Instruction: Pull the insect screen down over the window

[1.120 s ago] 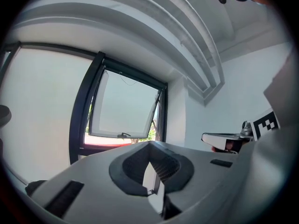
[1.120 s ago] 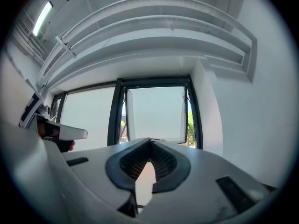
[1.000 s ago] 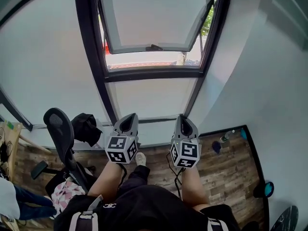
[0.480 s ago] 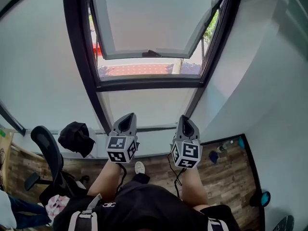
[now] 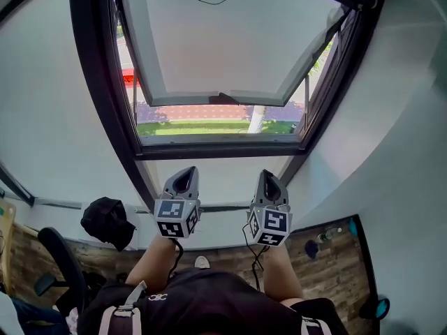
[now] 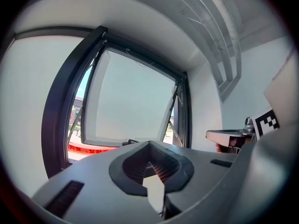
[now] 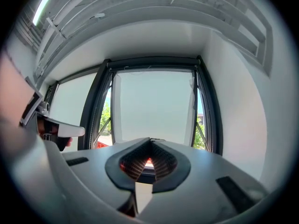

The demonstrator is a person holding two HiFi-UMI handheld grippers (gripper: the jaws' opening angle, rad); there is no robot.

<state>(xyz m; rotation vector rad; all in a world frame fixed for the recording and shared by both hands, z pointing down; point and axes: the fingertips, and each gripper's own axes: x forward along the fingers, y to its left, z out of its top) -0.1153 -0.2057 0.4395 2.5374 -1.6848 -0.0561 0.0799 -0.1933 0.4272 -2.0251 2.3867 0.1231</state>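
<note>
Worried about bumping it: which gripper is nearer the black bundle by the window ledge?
Left. The left gripper is just right of the black bundle in the head view; the right gripper is farther right, beyond the left one.

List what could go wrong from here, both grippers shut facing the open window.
1. The left gripper and right gripper are shut and empty; unopened, they'd just bump whatever they reach for.
2. The thin cord loop at the top of the window is slim, easy to miss.
3. The sash handle could get grabbed instead.
</note>
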